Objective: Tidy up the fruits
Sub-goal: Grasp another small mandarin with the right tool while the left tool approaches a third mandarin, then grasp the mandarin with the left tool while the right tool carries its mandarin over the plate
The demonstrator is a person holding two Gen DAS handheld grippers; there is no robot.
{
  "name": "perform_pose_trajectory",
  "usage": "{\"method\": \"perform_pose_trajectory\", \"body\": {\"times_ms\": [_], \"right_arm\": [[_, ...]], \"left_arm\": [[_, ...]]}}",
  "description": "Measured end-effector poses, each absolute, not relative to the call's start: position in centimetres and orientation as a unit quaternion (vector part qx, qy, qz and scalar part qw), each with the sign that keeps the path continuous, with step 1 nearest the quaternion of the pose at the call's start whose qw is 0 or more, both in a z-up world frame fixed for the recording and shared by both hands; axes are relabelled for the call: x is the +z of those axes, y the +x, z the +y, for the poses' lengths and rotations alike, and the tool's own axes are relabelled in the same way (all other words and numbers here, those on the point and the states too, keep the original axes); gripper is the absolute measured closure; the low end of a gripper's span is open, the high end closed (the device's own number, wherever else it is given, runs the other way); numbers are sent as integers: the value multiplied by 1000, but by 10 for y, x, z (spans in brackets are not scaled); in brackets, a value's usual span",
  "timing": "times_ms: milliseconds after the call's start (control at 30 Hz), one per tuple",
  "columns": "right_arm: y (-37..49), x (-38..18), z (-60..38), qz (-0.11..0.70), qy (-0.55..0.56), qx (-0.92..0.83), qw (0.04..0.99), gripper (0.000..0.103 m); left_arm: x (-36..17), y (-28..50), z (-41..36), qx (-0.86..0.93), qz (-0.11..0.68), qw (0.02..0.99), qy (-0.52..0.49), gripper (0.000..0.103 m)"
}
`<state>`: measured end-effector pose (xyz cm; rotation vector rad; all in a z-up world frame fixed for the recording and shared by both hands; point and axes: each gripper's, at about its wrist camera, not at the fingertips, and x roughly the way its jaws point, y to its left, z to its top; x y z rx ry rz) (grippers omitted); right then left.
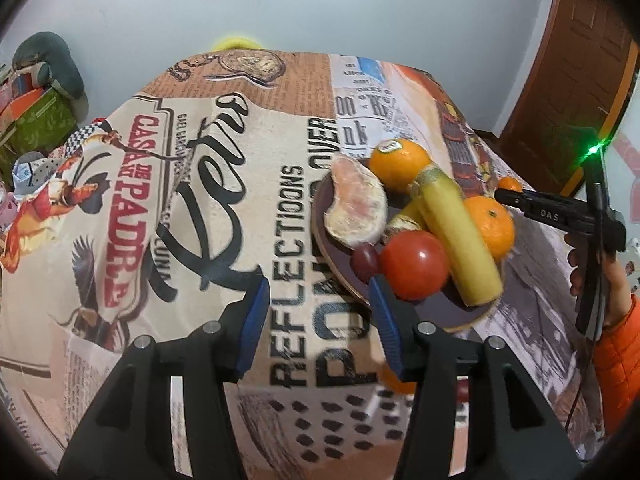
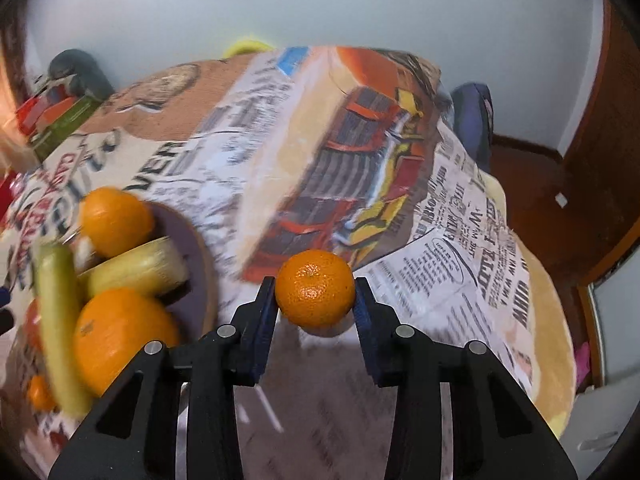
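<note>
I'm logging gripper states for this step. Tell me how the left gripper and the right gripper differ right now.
The left gripper is open with nothing between its blue pads; the right gripper is shut on a small mandarin. The left gripper sits at the near rim of the purple plate, by the tomato; the right gripper is beside the plate, over the printed tablecloth. Both have black bodies and blue pads.

A printed cloth (image 1: 224, 184) of mock newspaper headlines, red lettering and a painted truck covers the table. Behind it stands a pale plain wall (image 1: 360, 8) (a dark fixture hangs near its top), with a brown panelled wooden door (image 1: 580, 72) at the right.
</note>
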<state>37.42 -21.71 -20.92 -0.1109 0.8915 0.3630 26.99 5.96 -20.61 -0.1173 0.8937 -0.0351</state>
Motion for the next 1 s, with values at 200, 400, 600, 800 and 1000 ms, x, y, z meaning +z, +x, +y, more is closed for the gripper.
{"method": "perform_pose_trajectory", "body": {"times_ms": [200,400,600,800,1000], "right_arm": [[318,-182,-202,404,-81,220,884,68],[286,-177,-189,399,-87,249,878,68],[280,-184,-178,406,-88,264,870,68],[284,-182,-167,401,-78,276,870,68],[297,-174,-157,385,-70,280,877,68]], "left_arm": [[-205,248,34,-49,445,893,-45,52],[-216,241,16,-67,464,882,-49,52],[-232,244,8,-76,483,871,-49,61],[-236,245,10,-82,482,871,-52,69],[-212,253,31,-59,451,889,-56,69]]}}
